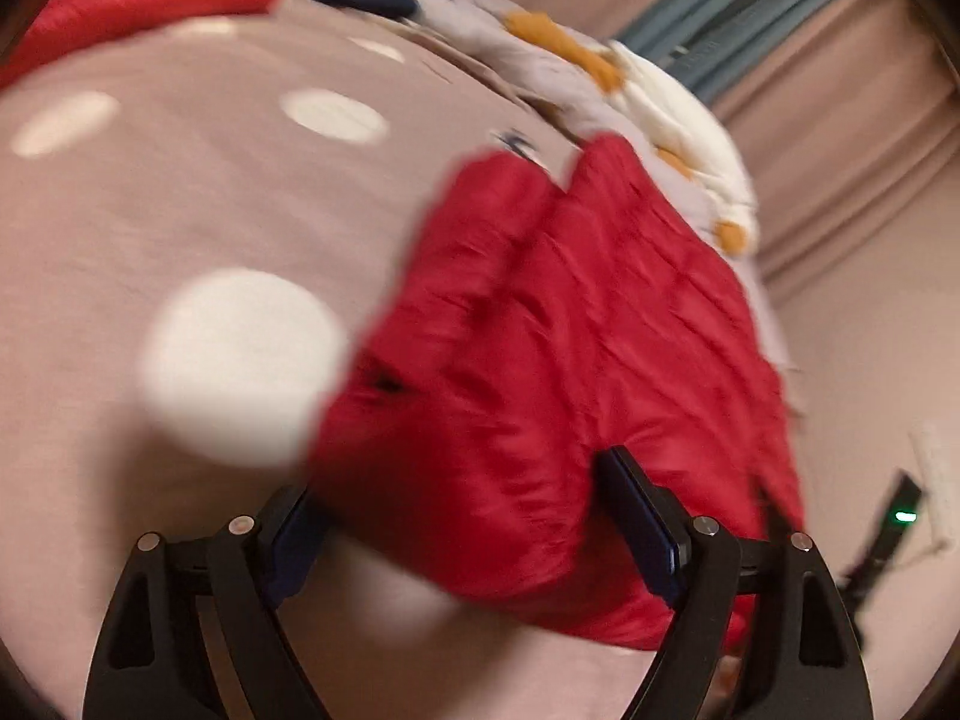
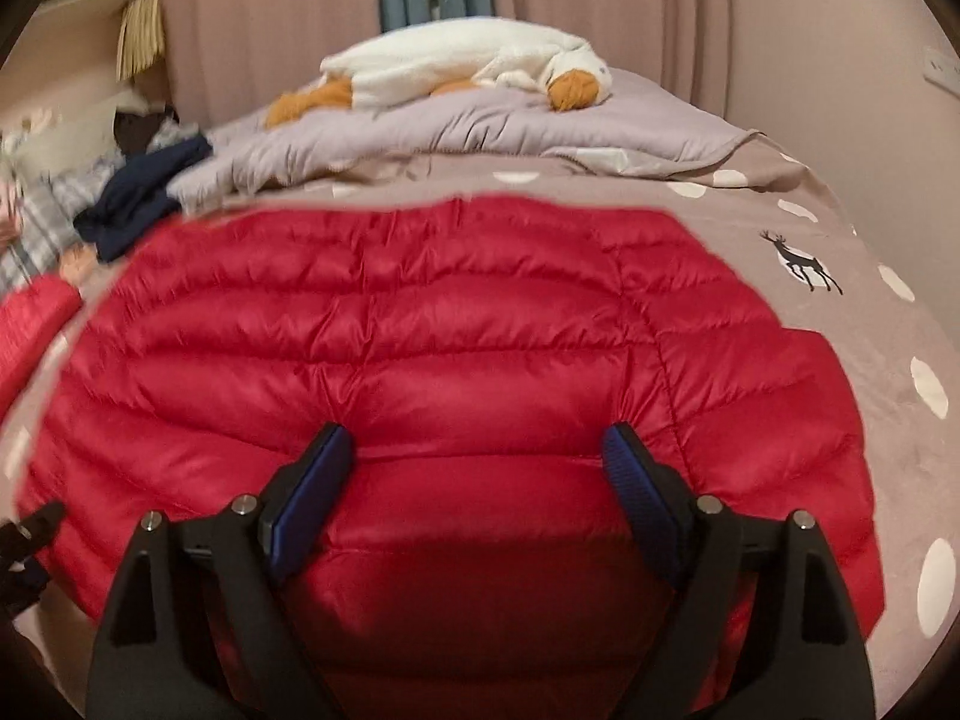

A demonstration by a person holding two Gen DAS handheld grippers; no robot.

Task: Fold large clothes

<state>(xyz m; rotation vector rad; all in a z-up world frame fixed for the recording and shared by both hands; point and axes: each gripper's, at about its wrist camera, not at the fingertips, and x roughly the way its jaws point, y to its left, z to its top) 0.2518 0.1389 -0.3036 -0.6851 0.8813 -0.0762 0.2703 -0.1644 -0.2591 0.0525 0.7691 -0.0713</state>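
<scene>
1. Polka-dot bedsheet (image 2: 840, 228) carries your work: the red down jacket (image 2: 420, 324) lies spread flat across the near half of the bed.
2. Your right gripper (image 2: 474, 468) is spread, holding nothing, above the jacket's near edge.
3. Your left gripper (image 1: 462, 516) is spread too, a red sleeve (image 1: 540, 324) lying between the jaws, though blur hides any contact.
4. You look to be starting the sleeve fold; next, pinch it and carry it across the body.
5. Farther off lie a plush duck (image 2: 456, 69) and dark clothes (image 2: 144, 198); no containers show.

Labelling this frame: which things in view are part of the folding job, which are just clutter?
Job: red puffer jacket; left gripper, open; right gripper, open.

Clutter: plush goose; navy garment; lilac quilt; polka-dot bedsheet.
</scene>
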